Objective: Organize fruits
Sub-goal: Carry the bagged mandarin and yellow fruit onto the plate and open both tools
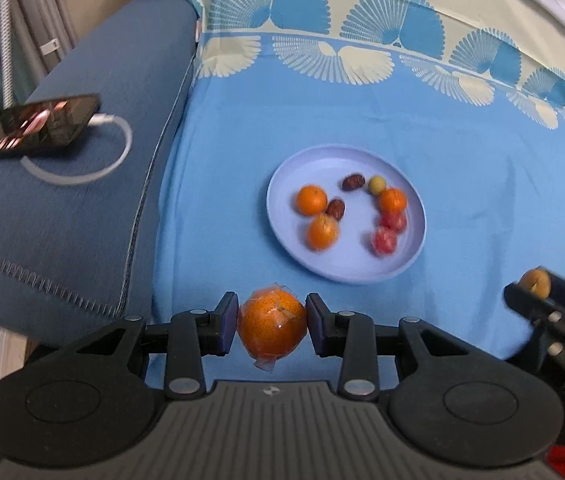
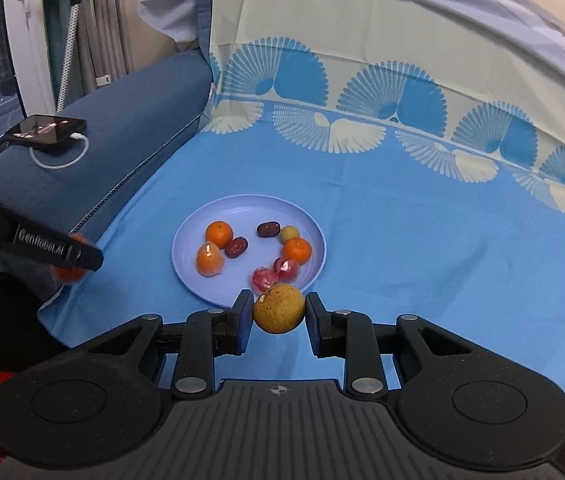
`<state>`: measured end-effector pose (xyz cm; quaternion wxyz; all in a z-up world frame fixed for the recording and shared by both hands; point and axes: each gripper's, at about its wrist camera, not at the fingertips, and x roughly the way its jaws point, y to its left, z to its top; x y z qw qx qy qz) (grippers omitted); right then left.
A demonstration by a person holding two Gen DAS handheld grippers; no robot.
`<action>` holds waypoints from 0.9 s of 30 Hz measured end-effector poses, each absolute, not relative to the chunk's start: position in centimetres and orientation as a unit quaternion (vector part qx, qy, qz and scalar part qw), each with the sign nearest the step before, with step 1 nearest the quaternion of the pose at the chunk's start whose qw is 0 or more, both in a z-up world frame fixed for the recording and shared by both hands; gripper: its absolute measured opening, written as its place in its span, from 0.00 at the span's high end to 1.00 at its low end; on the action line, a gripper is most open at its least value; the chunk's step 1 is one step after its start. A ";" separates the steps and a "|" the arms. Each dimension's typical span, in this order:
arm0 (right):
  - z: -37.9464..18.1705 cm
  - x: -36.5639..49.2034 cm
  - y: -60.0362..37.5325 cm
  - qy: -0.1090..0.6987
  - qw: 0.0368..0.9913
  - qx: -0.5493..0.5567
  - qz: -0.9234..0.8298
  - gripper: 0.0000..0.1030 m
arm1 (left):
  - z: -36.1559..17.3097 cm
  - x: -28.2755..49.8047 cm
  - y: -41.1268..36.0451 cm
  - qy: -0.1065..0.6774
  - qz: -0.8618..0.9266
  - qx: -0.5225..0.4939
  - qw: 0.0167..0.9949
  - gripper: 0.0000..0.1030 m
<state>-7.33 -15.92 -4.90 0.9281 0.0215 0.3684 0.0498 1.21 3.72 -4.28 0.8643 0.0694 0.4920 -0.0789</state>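
The left hand-held gripper [image 1: 272, 325] is closed about halfway, its two pads pressed against the sides of a round orange tangerine in clear plastic wrap [image 1: 272, 327], held above the blue cloth-covered surface [image 1: 482, 200] just short of the round pale lilac plate [image 1: 398, 264]. The right hand-held gripper [image 2: 278, 312] is narrowed onto a small round brownish-yellow fruit [image 2: 279, 308] at the plate's near rim. On the plate lie three tangerines, two dark red dates, two red wrapped fruits and a small yellow-green fruit

Wrapped orange [image 1: 272, 326] (in left claw [image 1: 271, 322])
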 end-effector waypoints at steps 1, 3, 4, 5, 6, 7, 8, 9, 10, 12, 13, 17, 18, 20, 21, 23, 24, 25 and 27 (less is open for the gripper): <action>-5.2 -6.6 -15.8 0.371 0.927 0.022 0.052 0.71 | -4.4 2.1 3.4 0.492 -0.080 0.070 0.864 0.61; -5.8 -5.0 -15.7 0.377 0.924 0.025 0.058 0.71 | -4.6 3.8 2.6 0.493 -0.086 0.071 0.863 0.60; -6.1 -4.1 -15.6 0.379 0.923 0.027 0.062 0.71 | -4.8 4.6 2.2 0.496 -0.091 0.071 0.861 0.60; -6.3 -3.4 -15.6 0.381 0.922 0.027 0.066 0.71 | -5.0 5.6 1.8 0.498 -0.098 0.071 0.859 0.61; -6.6 -2.6 -15.5 0.383 0.921 0.026 0.068 0.71 | -5.3 6.5 1.4 0.500 -0.105 0.073 0.857 0.60; -7.0 -1.6 -15.4 0.384 0.920 0.027 0.071 0.71 | -5.6 7.3 1.0 0.500 -0.108 0.076 0.856 0.61; -7.3 -0.8 -15.3 0.385 0.920 0.027 0.072 0.71 | -5.9 8.2 0.6 0.499 -0.109 0.081 0.856 0.60; -7.6 0.1 -15.2 0.387 0.919 0.027 0.074 0.71 | -6.2 9.0 0.1 0.498 -0.109 0.087 0.856 0.60; -8.1 1.0 -15.1 0.389 0.918 0.027 0.075 0.71 | -6.7 9.9 -0.3 0.499 -0.110 0.092 0.855 0.60; -9.0 2.7 -15.1 0.394 0.916 0.021 0.077 0.71 | -7.7 11.5 -1.0 0.504 -0.107 0.098 0.851 0.60; -9.5 3.4 -15.0 0.397 0.914 0.020 0.078 0.71 | -8.3 12.2 -1.2 0.507 -0.106 0.102 0.849 0.60; -11.3 5.8 -14.8 0.411 0.907 0.014 0.084 0.71 | -10.4 14.7 -2.1 0.520 -0.105 0.110 0.841 0.60; -11.7 6.3 -14.7 0.413 0.907 0.010 0.085 0.71 | -10.8 15.2 -2.3 0.521 -0.105 0.111 0.840 0.60; -12.5 7.2 -14.5 0.415 0.905 0.003 0.089 0.71 | -11.6 16.0 -2.7 0.521 -0.106 0.117 0.839 0.60; -12.8 7.6 -14.5 0.418 0.904 -0.001 0.090 0.71 | -11.8 16.1 -2.9 0.519 -0.108 0.119 0.840 0.59; -13.4 8.4 -14.4 0.427 0.899 -0.004 0.098 0.58 | -12.0 16.6 -3.1 0.517 -0.113 0.121 0.840 0.29; -13.4 8.8 -14.4 0.431 0.897 -0.003 0.096 0.37 | -11.7 16.6 -3.1 0.512 -0.114 0.119 0.843 0.04; -13.3 8.8 -14.5 0.431 0.897 -0.002 0.095 0.28 | -11.3 16.4 -3.0 0.500 -0.109 0.117 0.851 0.01; -12.7 8.2 -14.7 0.422 0.903 -0.003 0.084 0.11 | -10.4 15.8 -3.0 0.483 -0.108 0.115 0.861 0.00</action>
